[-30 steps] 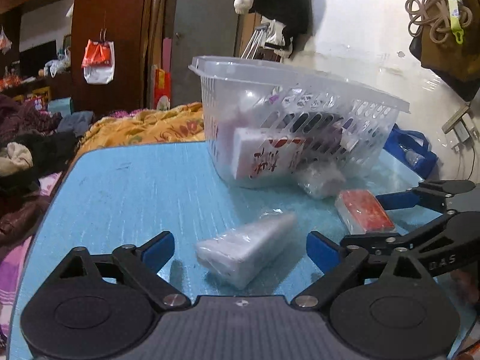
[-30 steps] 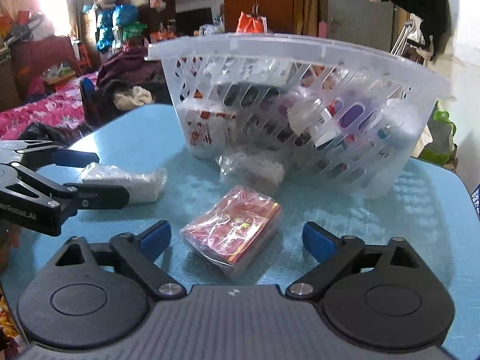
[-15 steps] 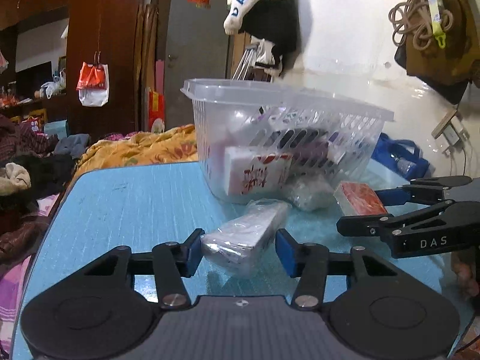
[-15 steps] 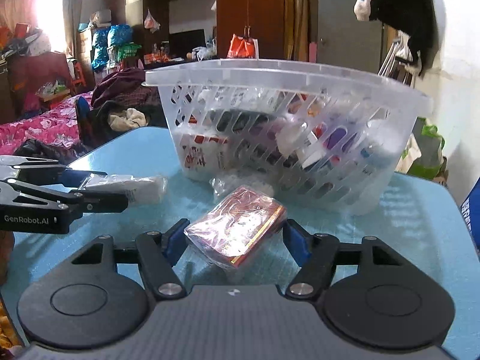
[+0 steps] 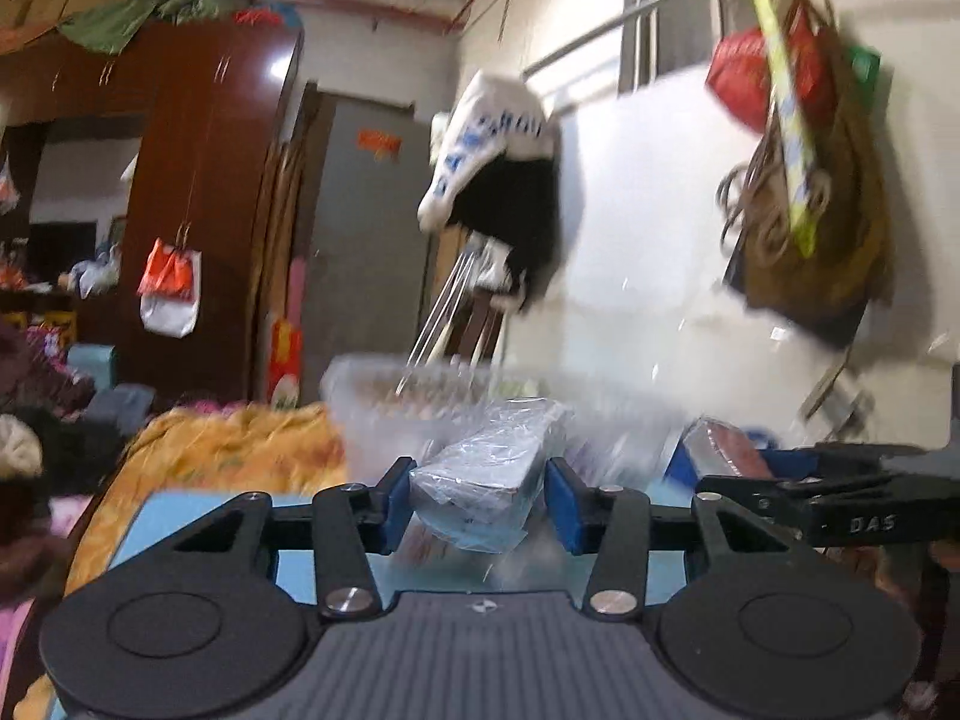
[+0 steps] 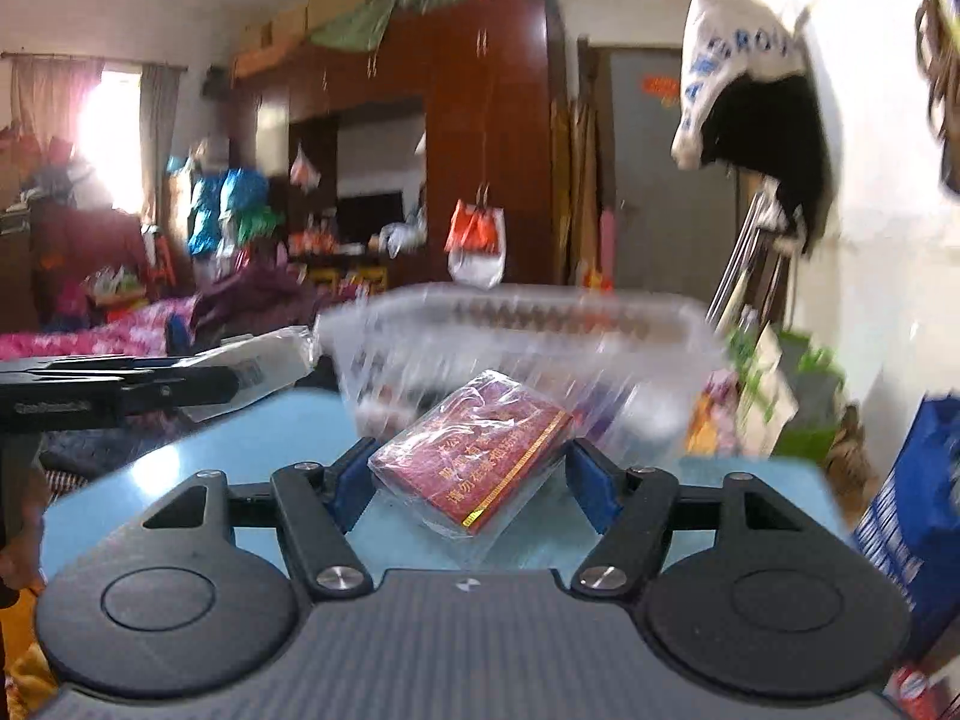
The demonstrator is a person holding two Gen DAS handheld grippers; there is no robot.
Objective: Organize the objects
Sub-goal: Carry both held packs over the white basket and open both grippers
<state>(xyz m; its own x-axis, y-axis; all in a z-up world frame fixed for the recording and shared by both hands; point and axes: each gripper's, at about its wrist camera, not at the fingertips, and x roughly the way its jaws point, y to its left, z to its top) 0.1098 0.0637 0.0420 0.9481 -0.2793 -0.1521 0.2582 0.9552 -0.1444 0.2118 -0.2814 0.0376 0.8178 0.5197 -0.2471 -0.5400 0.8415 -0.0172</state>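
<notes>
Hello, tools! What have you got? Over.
Left tool shut on white packet. Right tool shut on red packet. Both lifted, basket ahead. Nothing blocking.

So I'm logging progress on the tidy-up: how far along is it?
Done: the clear basket already holds several items, though blur hides which. In hand: the left gripper is shut on the white wrapped pack, the right gripper on the red wrapped pack, both lifted off the blue table. Left: dropping both into the basket.
</notes>
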